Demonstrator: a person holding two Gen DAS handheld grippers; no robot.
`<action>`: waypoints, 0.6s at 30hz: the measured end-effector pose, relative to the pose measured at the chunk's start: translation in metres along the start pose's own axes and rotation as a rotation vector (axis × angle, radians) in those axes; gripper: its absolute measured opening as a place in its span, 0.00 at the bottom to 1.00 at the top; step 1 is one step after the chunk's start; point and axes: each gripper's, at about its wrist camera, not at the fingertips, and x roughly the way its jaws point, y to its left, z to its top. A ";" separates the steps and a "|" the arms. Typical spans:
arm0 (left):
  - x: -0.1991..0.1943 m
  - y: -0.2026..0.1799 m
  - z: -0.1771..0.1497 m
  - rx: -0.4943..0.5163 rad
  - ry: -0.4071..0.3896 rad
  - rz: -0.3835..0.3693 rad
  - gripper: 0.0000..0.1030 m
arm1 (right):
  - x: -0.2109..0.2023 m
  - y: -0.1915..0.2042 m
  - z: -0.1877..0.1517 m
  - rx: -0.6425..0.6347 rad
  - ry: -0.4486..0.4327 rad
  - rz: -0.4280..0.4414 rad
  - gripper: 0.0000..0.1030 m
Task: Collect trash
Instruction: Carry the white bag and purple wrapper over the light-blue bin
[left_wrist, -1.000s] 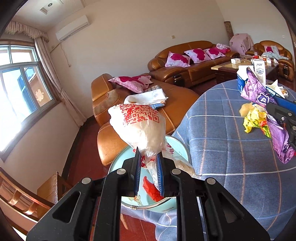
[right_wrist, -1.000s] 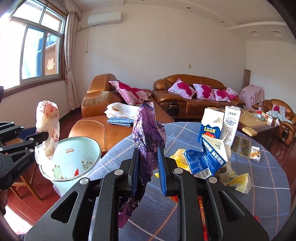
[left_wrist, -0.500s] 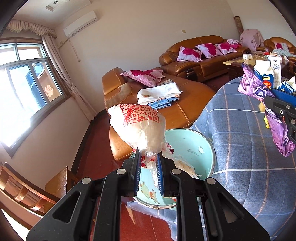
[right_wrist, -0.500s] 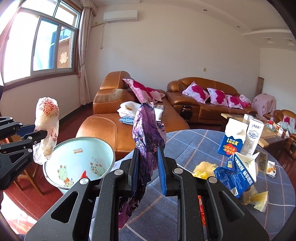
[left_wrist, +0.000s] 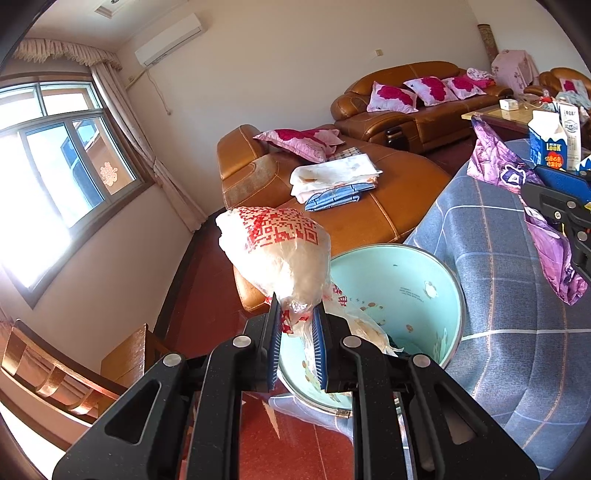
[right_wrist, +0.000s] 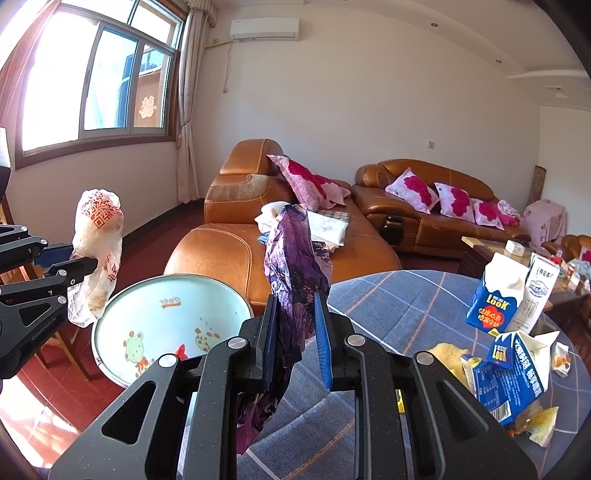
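Note:
My left gripper (left_wrist: 297, 314) is shut on a crumpled white plastic bag with red print (left_wrist: 280, 247), held above the near rim of a pale blue bin (left_wrist: 436, 291) that stands beside the table. In the right wrist view the same bag (right_wrist: 98, 236) hangs at the left over the bin (right_wrist: 162, 314), pinched by the left gripper (right_wrist: 79, 269). My right gripper (right_wrist: 297, 317) is shut on a purple foil wrapper (right_wrist: 295, 254), which hangs over the table's edge just right of the bin. That wrapper (left_wrist: 554, 254) also shows at the right of the left wrist view.
Several pieces of trash lie on the blue checked tablecloth (right_wrist: 406, 306): blue milk cartons (right_wrist: 495, 295), a torn carton (right_wrist: 506, 376), yellow wrappers (right_wrist: 539, 428). An orange leather sofa (right_wrist: 229, 254) stands behind the bin. A wooden chair (left_wrist: 55, 369) is at the left.
Both grippers have swung left with their loads. The bin has come closer to the middle of both views; the white bag now hangs over its rim and the purple wrapper nearer it.

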 end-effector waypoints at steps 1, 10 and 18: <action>0.002 0.002 0.001 0.000 0.003 0.005 0.15 | 0.002 0.002 0.001 -0.004 0.000 0.005 0.19; 0.015 0.012 -0.003 0.002 0.030 0.040 0.15 | 0.017 0.015 0.004 -0.040 0.002 0.038 0.19; 0.021 0.013 -0.005 0.009 0.042 0.053 0.15 | 0.028 0.024 0.003 -0.078 0.007 0.064 0.19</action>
